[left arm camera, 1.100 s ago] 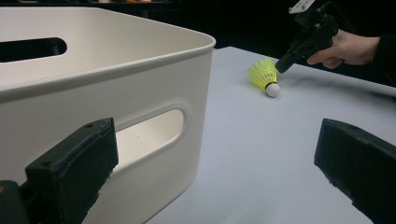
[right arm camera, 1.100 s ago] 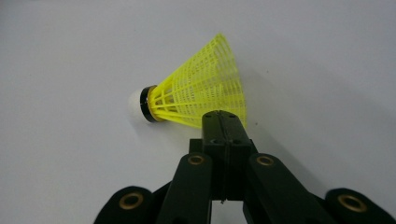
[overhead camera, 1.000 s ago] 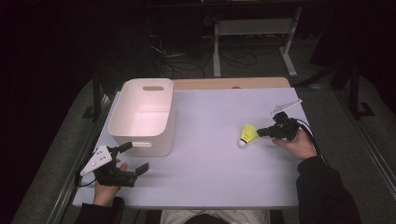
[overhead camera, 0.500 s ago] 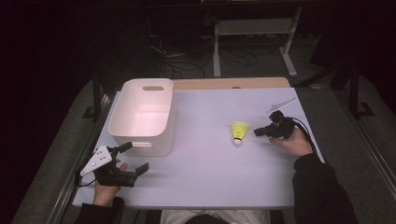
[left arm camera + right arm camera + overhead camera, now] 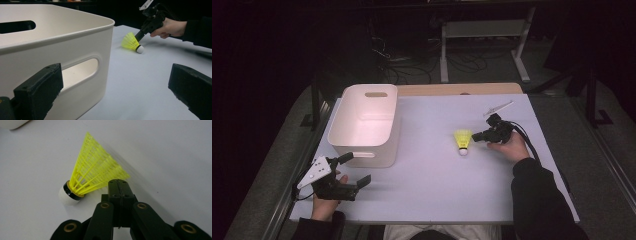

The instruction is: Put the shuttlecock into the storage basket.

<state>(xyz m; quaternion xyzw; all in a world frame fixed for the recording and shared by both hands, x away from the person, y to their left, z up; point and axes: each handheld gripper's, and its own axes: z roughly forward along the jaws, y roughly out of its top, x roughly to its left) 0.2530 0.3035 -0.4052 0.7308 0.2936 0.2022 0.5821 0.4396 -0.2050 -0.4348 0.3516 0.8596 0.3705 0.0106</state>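
Clenched right tool (image 5: 119, 182) apparently pinches the yellow shuttlecock (image 5: 96, 176) skirt's edge.

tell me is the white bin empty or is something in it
Empty, as far as shown: the high view looks into the white bin and its floor is bare. The yellow shuttlecock lies outside it.

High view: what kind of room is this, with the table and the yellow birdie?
Probably a lab or workshop set up for recording. A lit work table stands in a dark room, loose cables lie on the floor behind it, and a metal bench frame stands at the back.
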